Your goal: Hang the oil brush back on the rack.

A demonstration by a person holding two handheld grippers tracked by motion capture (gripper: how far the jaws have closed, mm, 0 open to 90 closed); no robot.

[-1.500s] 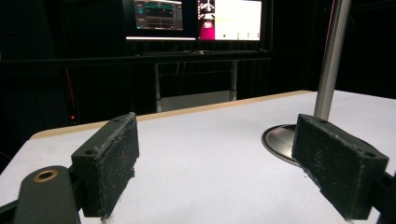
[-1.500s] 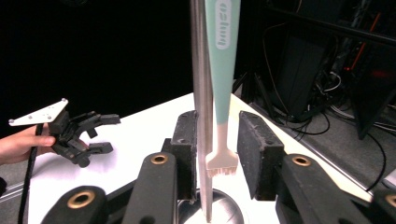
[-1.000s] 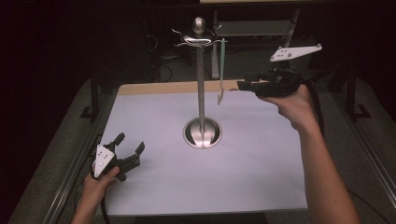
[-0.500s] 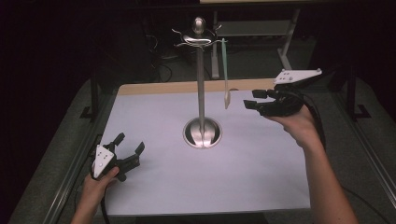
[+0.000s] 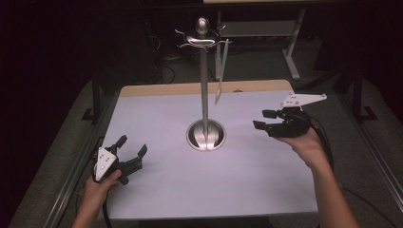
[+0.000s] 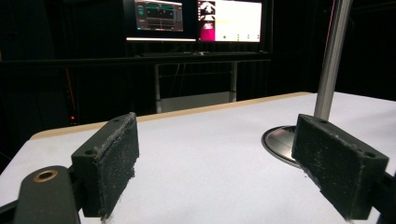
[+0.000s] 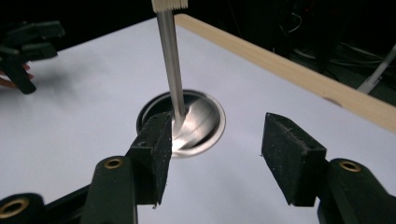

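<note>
A: We've brought the right gripper (image 5: 267,119) down and away from the top of the stand (image 5: 204,90), and the pale utensil (image 5: 221,71) is left hanging from a hook on the far right of it. The jaws have just been opening; nothing sits between them.

B: So we judge the hanging done. The right gripper's view looks past empty pads at the stand's round base (image 7: 198,122).

A: And our left gripper (image 5: 130,153) rests near the table's (image 5: 266,185) near-left corner, jaws wide, empty, unmoved from a second ago.
</note>
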